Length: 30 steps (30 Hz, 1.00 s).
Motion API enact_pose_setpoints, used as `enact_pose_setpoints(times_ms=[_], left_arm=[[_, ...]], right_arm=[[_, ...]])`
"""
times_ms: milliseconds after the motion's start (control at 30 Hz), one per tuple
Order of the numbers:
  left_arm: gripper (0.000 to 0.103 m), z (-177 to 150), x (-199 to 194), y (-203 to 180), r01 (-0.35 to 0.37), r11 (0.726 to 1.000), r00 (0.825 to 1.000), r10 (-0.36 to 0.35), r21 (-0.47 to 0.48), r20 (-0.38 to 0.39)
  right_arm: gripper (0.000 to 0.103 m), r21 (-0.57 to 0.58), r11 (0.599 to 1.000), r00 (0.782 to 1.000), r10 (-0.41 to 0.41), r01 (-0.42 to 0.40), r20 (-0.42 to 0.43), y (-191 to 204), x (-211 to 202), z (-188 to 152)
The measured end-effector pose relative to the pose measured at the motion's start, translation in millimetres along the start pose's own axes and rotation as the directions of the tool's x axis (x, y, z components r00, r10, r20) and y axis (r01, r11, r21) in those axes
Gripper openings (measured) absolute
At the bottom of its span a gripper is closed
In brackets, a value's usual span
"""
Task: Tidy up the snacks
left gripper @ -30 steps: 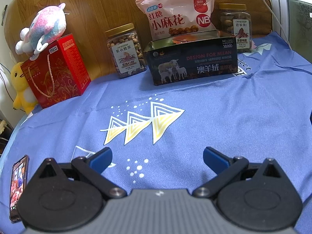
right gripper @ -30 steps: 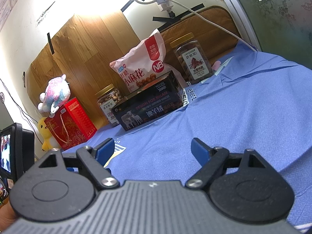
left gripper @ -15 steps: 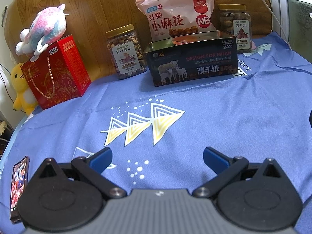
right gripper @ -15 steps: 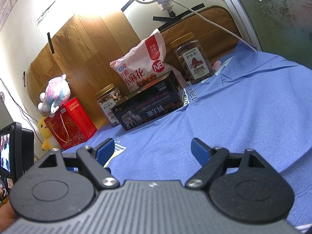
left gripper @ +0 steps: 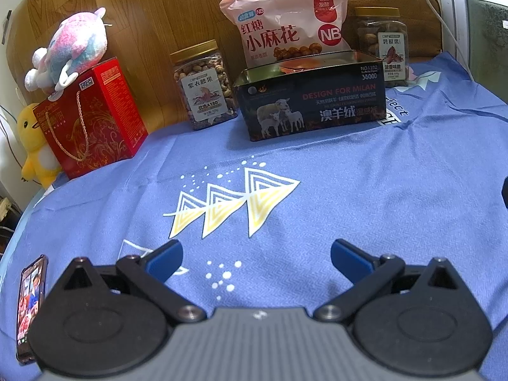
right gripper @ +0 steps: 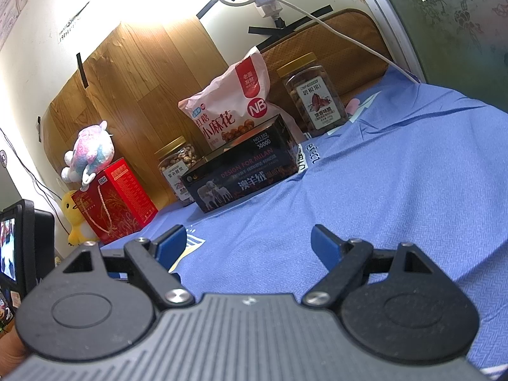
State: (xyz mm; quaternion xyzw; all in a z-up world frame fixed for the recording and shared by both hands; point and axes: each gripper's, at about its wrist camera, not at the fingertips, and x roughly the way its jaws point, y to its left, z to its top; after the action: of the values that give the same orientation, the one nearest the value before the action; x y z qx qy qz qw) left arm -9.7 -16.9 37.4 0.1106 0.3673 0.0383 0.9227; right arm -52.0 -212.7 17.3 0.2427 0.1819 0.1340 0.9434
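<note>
At the back of the blue cloth stands an open dark tin box (left gripper: pixel 312 101) (right gripper: pixel 241 174) with sheep printed on its side. A pink snack bag (left gripper: pixel 289 28) (right gripper: pixel 231 108) leans upright behind it. A gold-lidded nut jar (left gripper: pixel 204 85) (right gripper: pixel 177 168) stands left of the box, and a second jar (left gripper: pixel 382 47) (right gripper: pixel 312 95) to its right. My left gripper (left gripper: pixel 255 258) hovers open over the cloth's front, holding nothing. My right gripper (right gripper: pixel 247 244) is open and empty too, well short of the box.
A red gift box (left gripper: pixel 92 117) (right gripper: pixel 114 203) carries a pink plush toy (left gripper: pixel 70 47), with a yellow plush chick (left gripper: pixel 35 146) beside it at the left. A phone (left gripper: pixel 30 308) lies at the front left edge. A cable (right gripper: pixel 333 28) hangs along the wall.
The left view has drifted slightly, with the snacks sitting a touch lower in frame. Both grippers stay open and the right view is unchanged.
</note>
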Motion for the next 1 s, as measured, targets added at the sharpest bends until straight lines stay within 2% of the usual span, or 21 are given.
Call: enact_pose_setpoints(times_ms=[1000], left_arm=[[0.103,-0.3,-2.0,0.1,-0.02,1.0,1.0,0.02,-0.009,0.017]], right_arm=[[0.087,0.001,1.0,1.0,0.001,-0.001,-0.002,-0.6,0.6,-0.1]])
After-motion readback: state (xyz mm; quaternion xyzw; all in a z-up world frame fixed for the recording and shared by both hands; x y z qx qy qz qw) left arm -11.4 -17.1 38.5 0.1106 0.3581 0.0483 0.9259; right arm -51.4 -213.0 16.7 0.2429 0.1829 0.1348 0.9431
